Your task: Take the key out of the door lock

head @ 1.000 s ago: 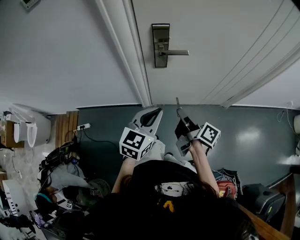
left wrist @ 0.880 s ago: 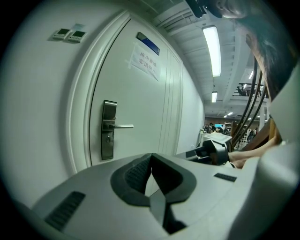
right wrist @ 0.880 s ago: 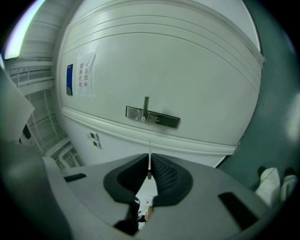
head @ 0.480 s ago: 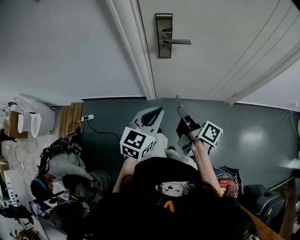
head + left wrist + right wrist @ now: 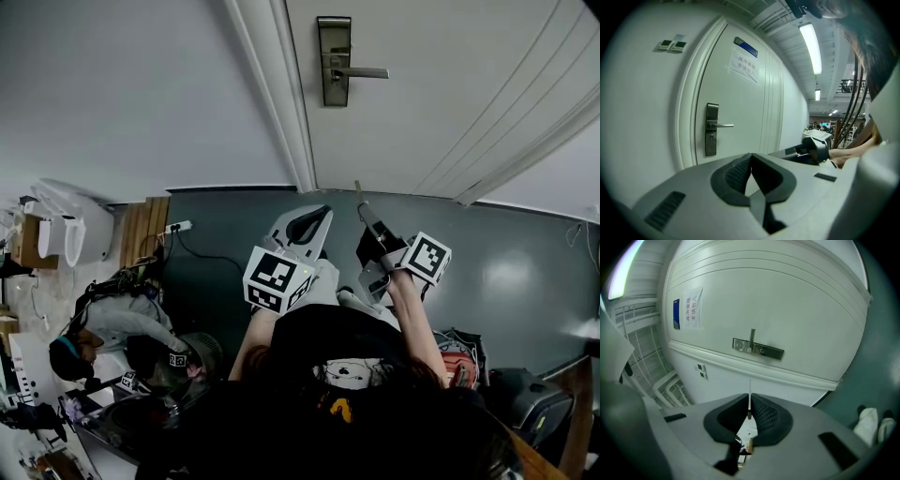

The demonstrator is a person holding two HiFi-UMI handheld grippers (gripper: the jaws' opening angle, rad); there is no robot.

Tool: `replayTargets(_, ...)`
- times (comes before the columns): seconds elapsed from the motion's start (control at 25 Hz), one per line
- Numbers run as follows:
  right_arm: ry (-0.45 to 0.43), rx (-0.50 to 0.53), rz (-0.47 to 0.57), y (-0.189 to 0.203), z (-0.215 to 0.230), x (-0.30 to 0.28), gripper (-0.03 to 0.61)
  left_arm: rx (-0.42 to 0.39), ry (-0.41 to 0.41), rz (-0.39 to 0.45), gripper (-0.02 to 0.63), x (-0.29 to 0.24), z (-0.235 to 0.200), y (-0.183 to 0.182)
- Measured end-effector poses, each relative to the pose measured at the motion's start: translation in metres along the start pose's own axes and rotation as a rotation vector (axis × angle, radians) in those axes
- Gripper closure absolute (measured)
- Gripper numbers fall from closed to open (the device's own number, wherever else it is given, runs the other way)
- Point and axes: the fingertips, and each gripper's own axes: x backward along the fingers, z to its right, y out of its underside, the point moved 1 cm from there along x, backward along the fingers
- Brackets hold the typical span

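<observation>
Right gripper is pinched shut on a thin key, blade pointing to twelve o'clock, well apart from the door lock. Left gripper is closed and empty. Removal looks complete; next, probably just carry the key clear.

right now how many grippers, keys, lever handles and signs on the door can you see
grippers: 2, the left gripper and the right gripper
key: 1, clamped in the right gripper
lever handle: 1
door signs: 2, a blue plate and a paper notice
total: 6
</observation>
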Motion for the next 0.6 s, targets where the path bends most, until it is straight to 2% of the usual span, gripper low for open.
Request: replayTargets(0.6, -0.022, 0.006, 0.005, 0.0065, -0.0014, 0.0015, 0.557, -0.010, 0.017, 0.005, 0.606, 0.0023, 0.0075, 0.0060)
